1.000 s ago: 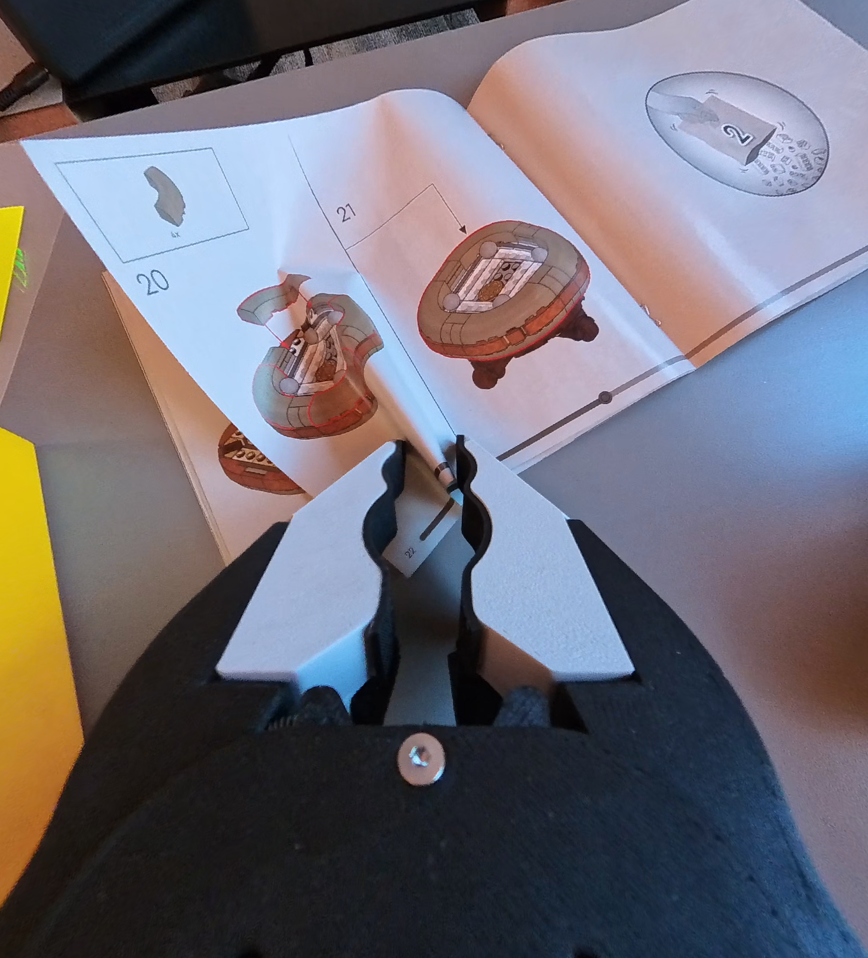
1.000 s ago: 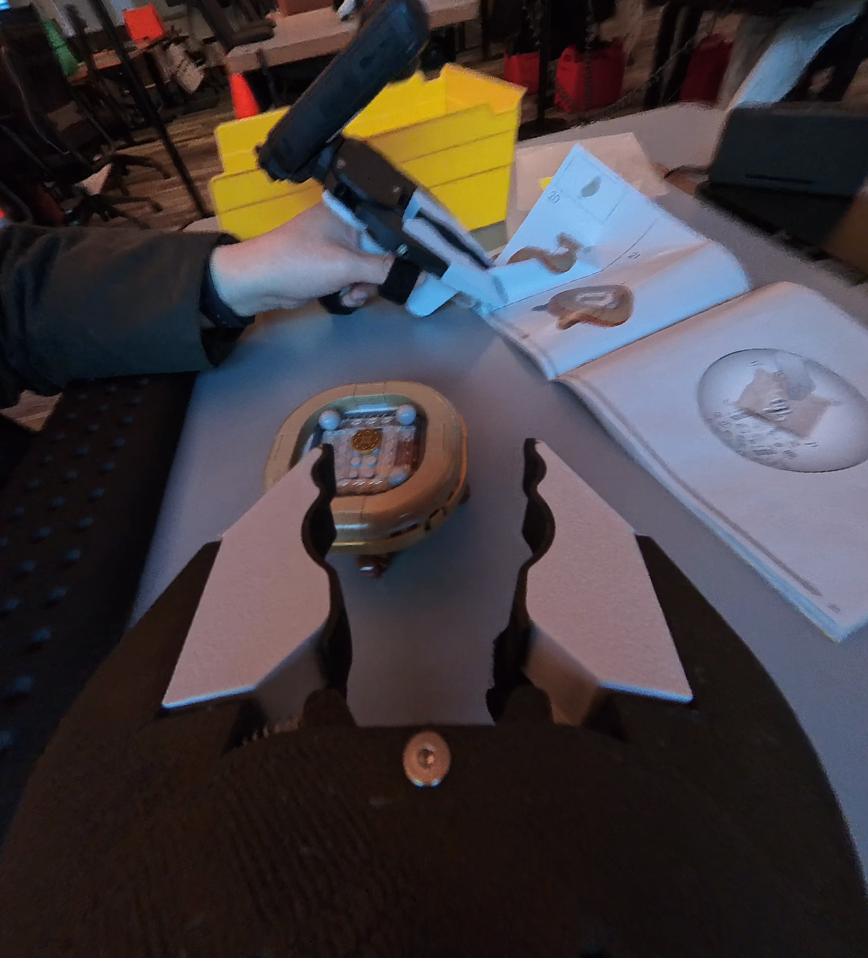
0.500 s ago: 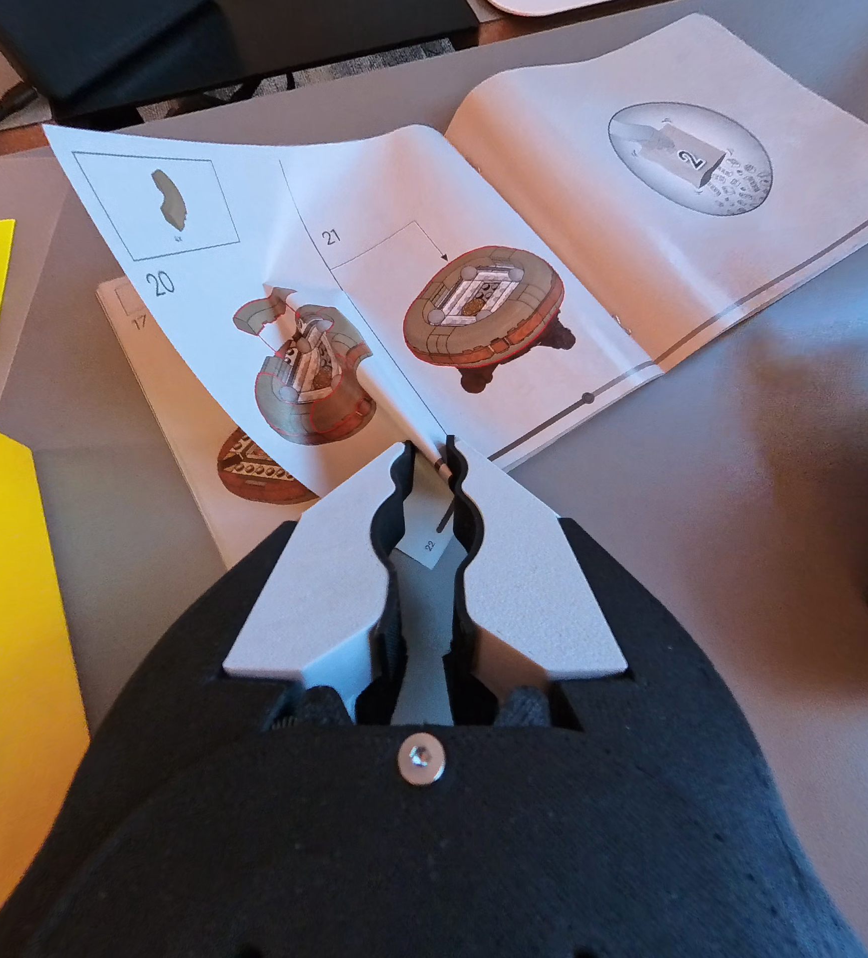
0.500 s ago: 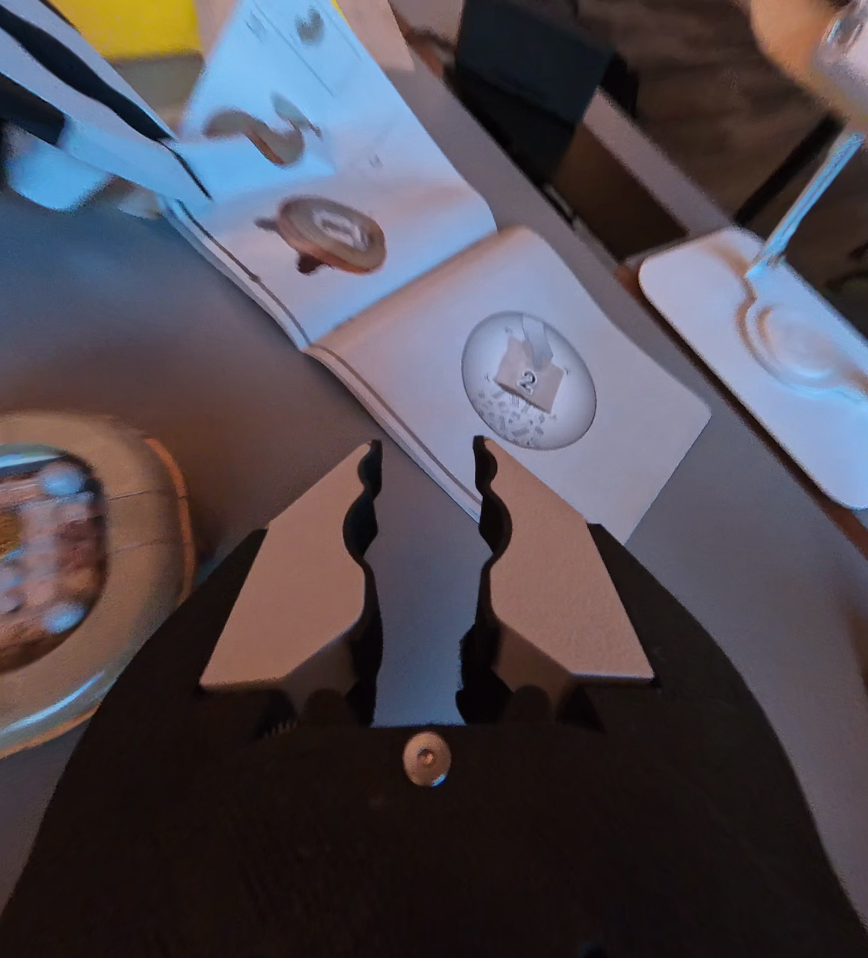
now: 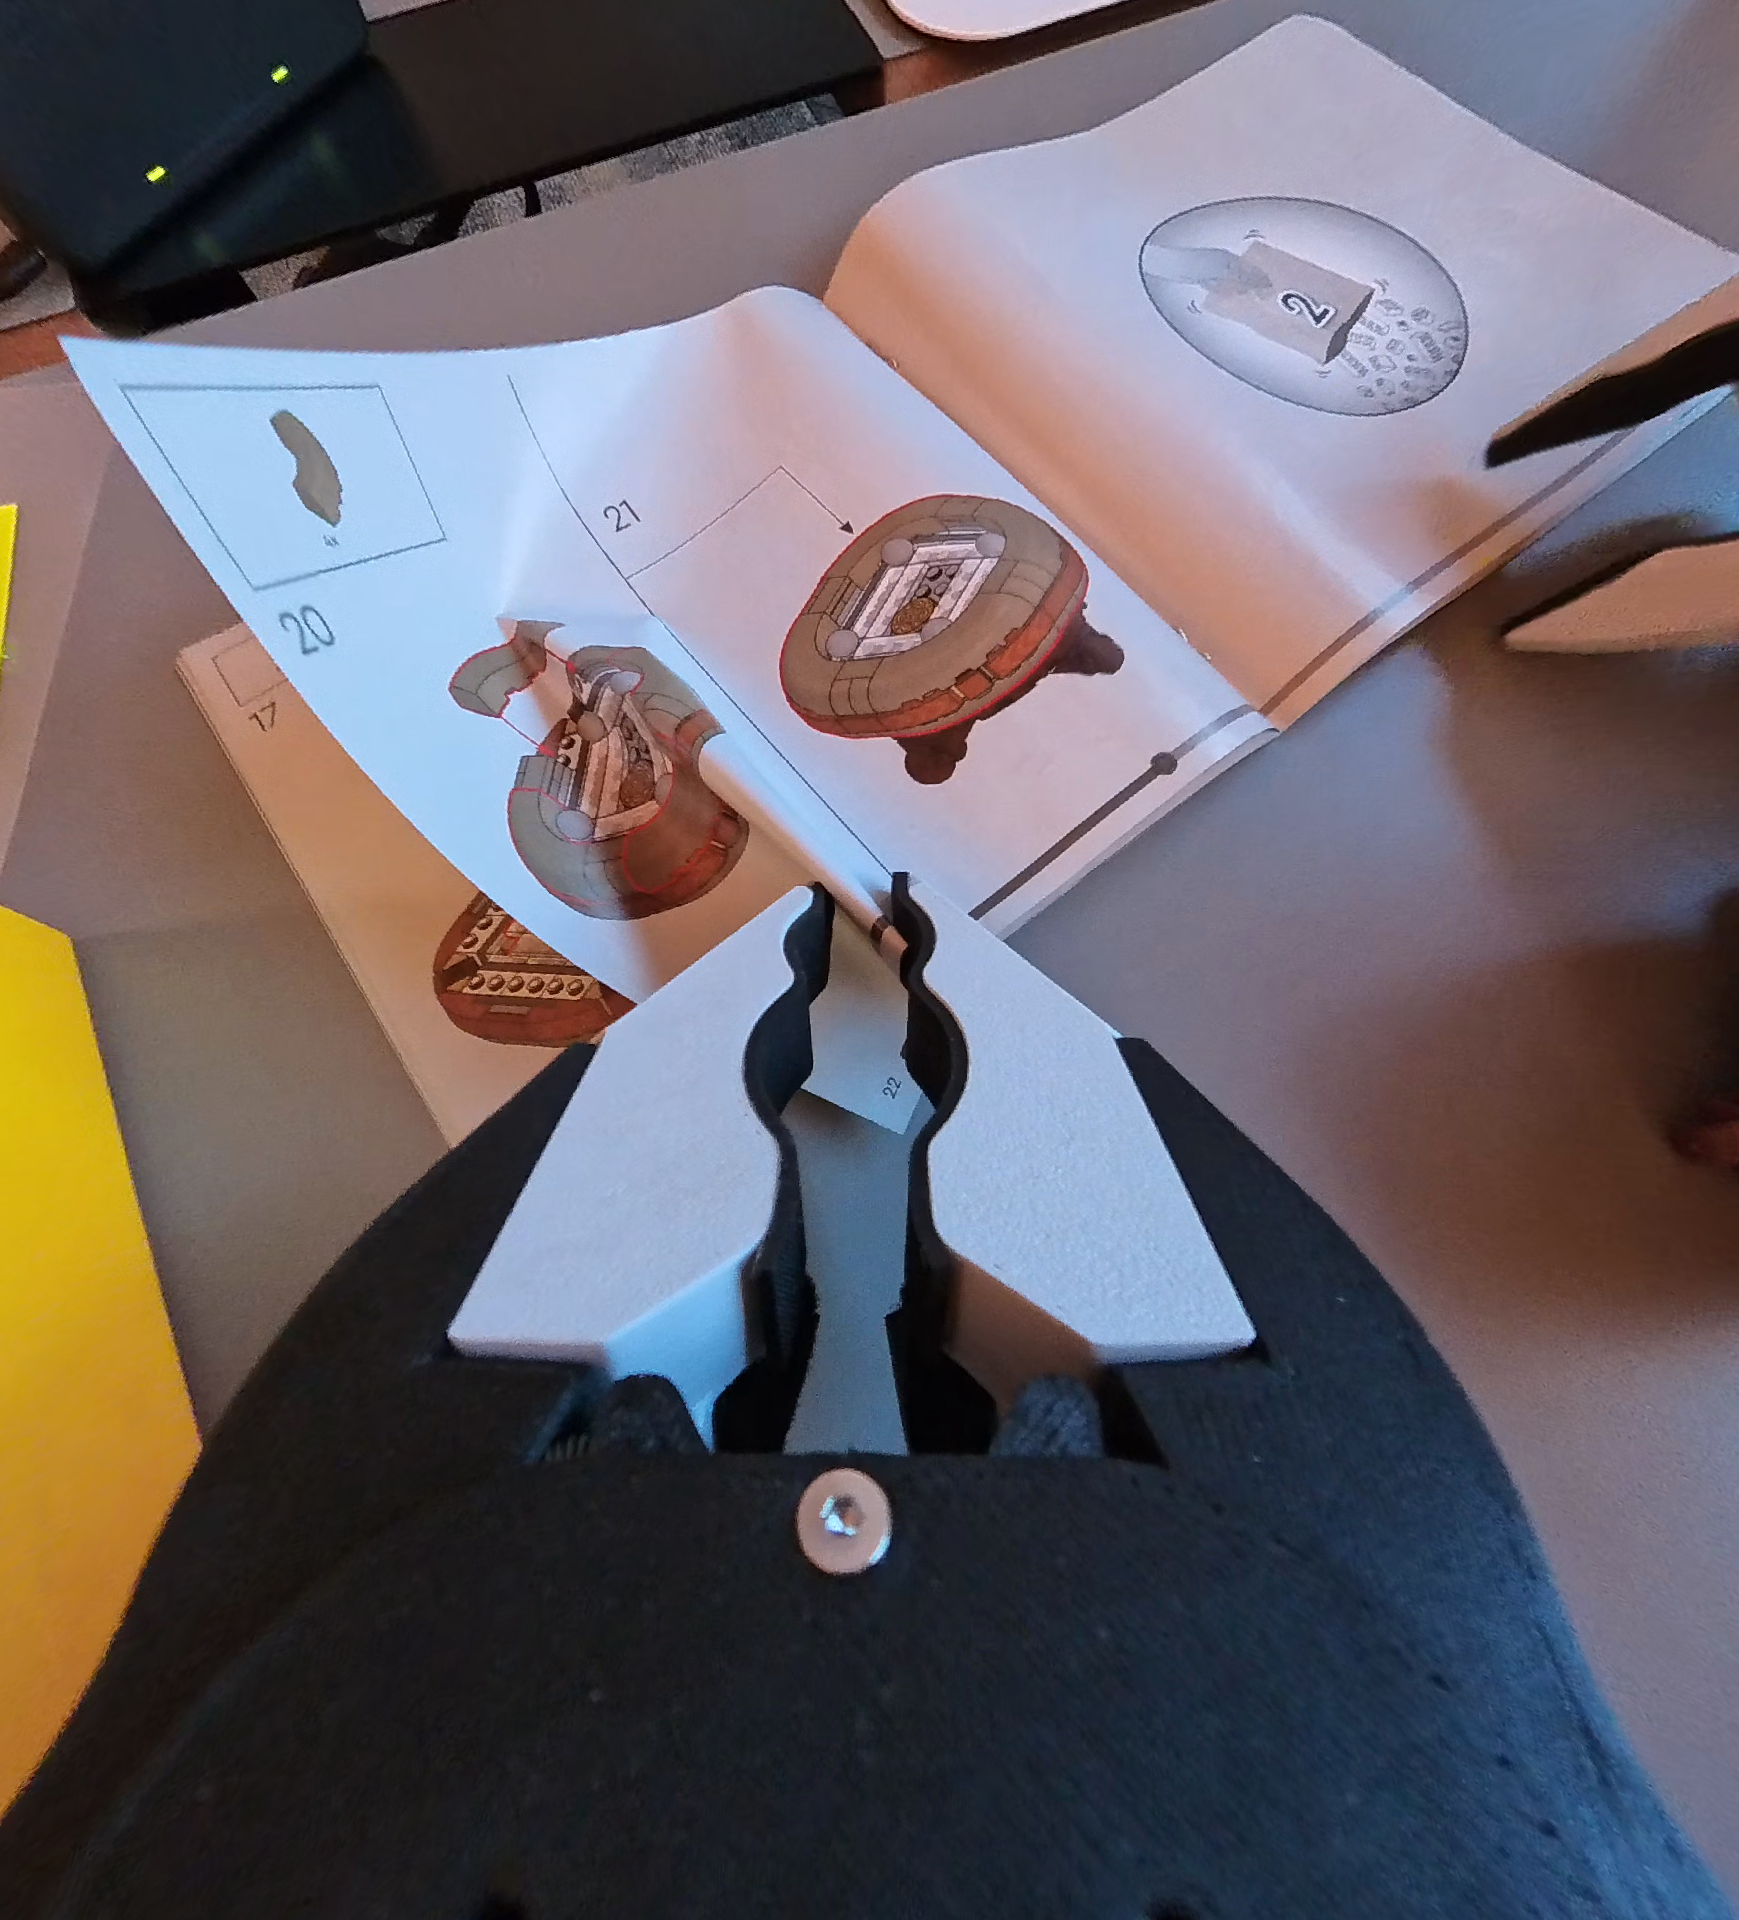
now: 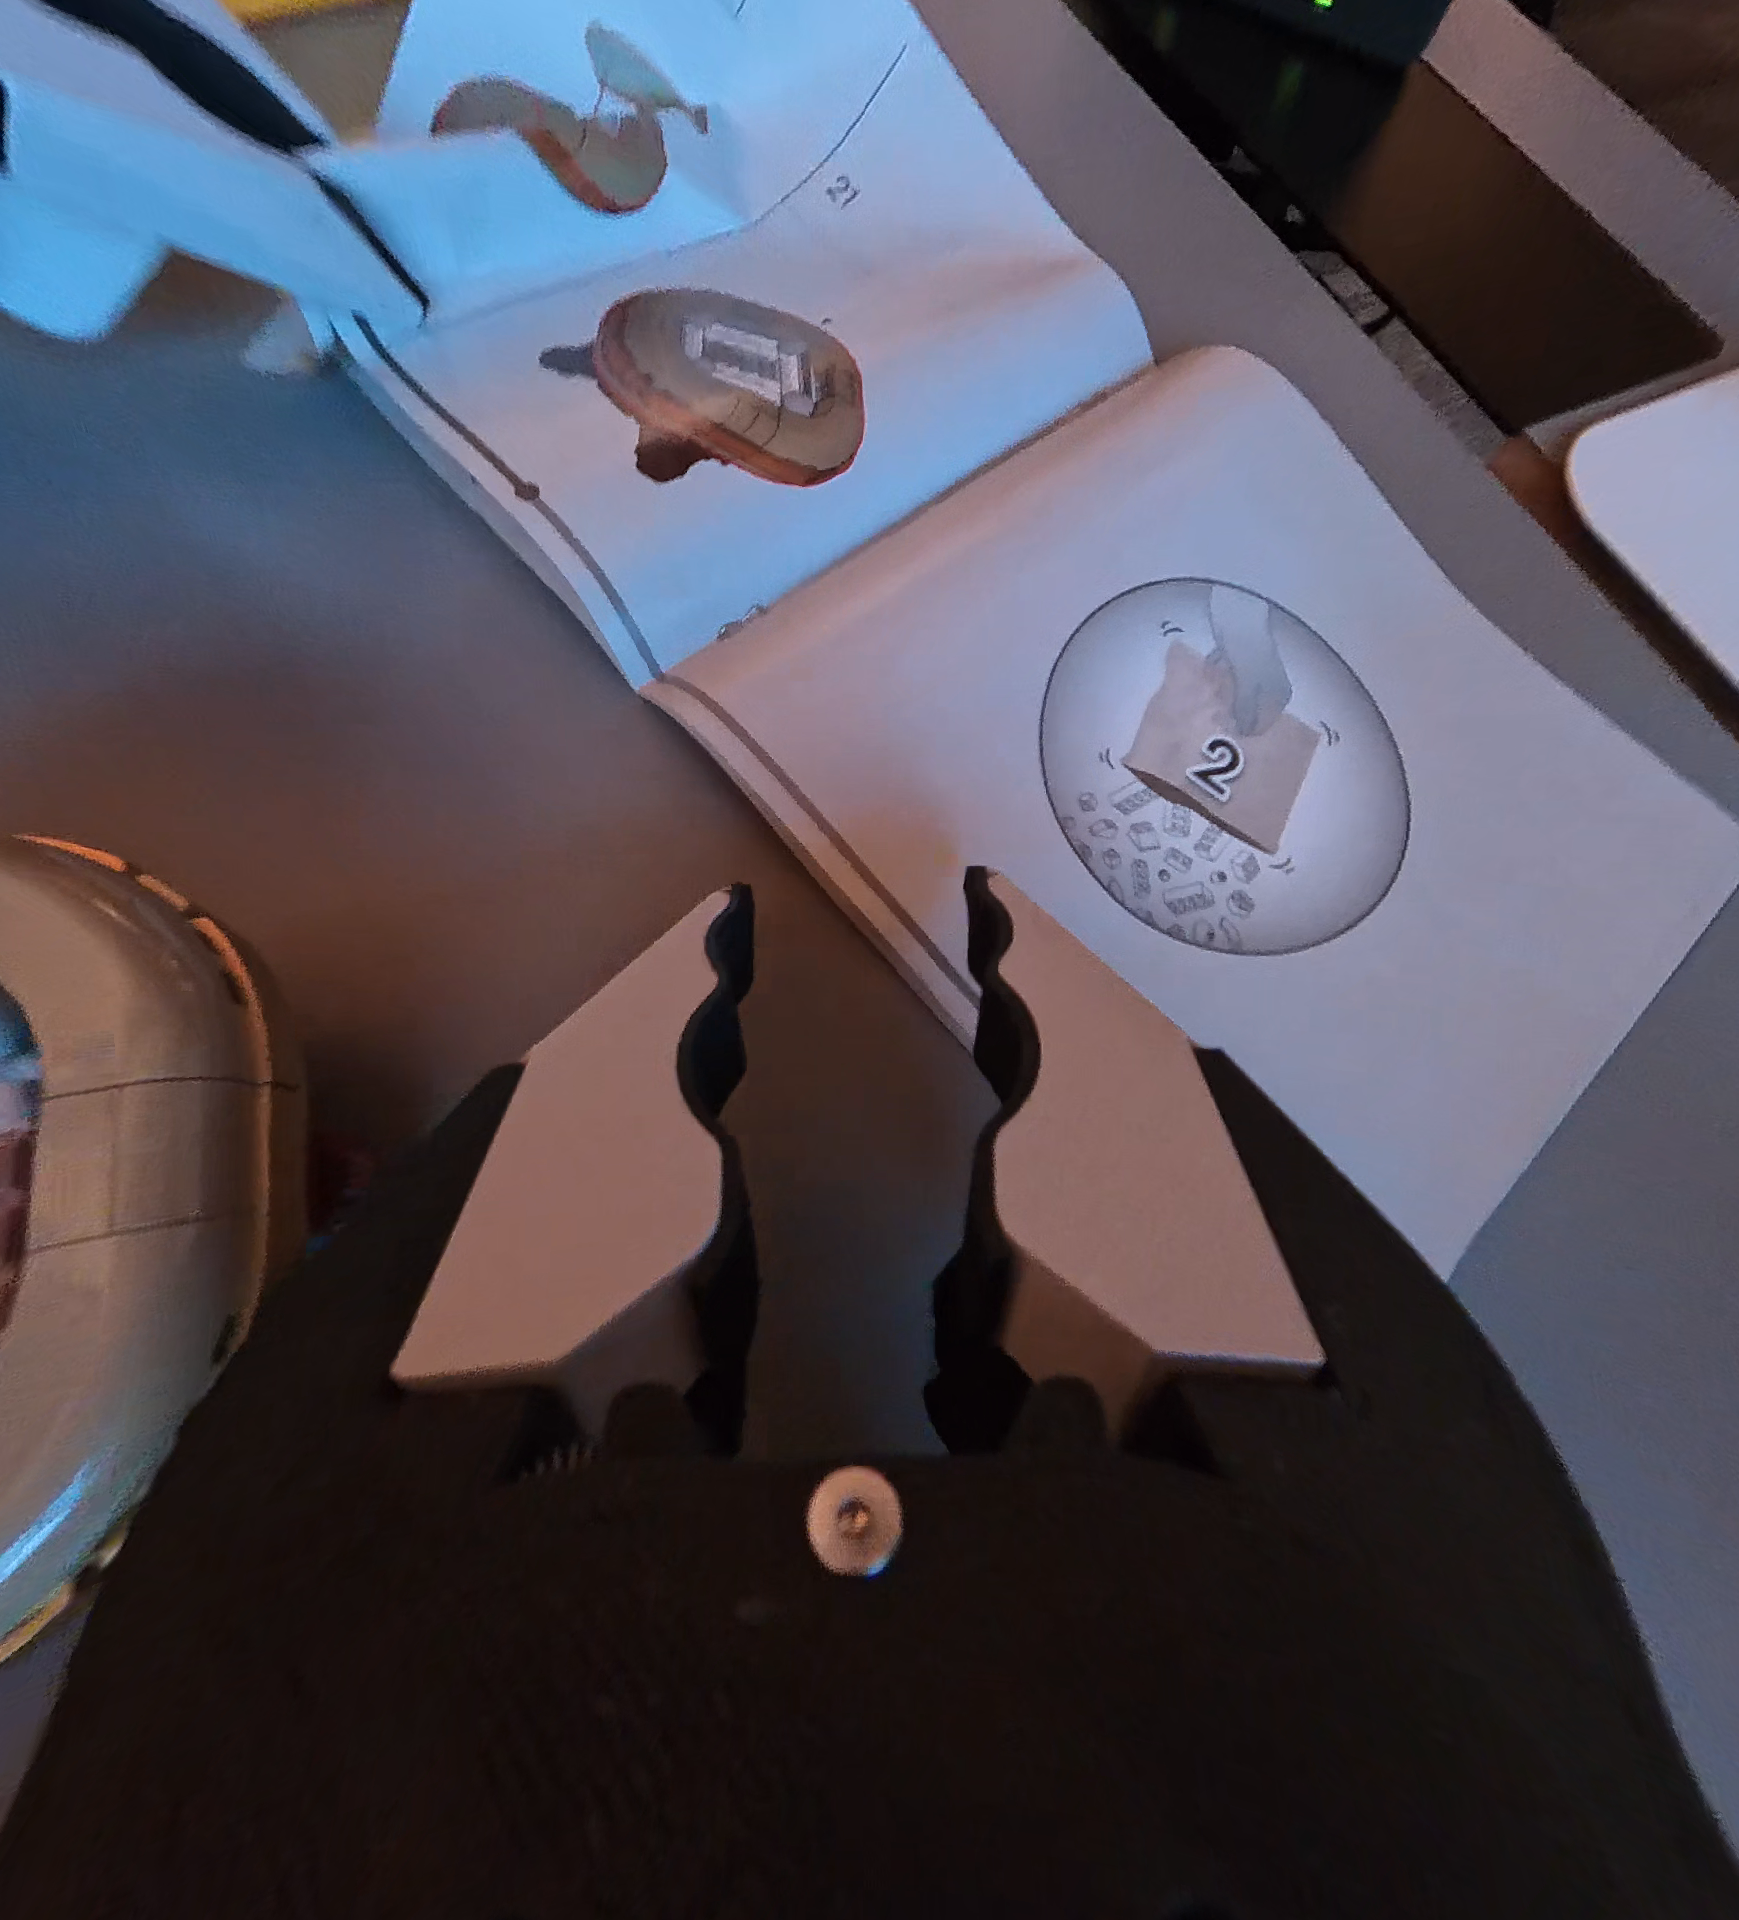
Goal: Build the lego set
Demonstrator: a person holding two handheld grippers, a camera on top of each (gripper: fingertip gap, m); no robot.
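The open instruction booklet (image 5: 1260,343) lies on the grey table. My left gripper (image 5: 860,896) is shut on the lower corner of its left-hand page (image 5: 636,499) and holds that page lifted and curled above the pages beneath. The right wrist view shows this grasp at the top left (image 6: 366,281). My right gripper (image 6: 860,894) is open and empty, low over the near edge of the booklet's right-hand page (image 6: 1260,727). It also shows at the right edge of the left wrist view (image 5: 1675,468). The tan, rounded lego model (image 6: 86,1195) stands just left of my right gripper.
Yellow sheets or bin parts (image 5: 13,1247) lie to the left of the booklet. A black device (image 5: 169,125) stands behind the booklet. A white tray (image 6: 1717,551) sits at the far right. Spacing between my two grippers at the tips: around 15 cm.
My left gripper closed on the page corner and lifted it a little. My right gripper swung from over the lego model to the booklet's right page and its jaws narrowed.
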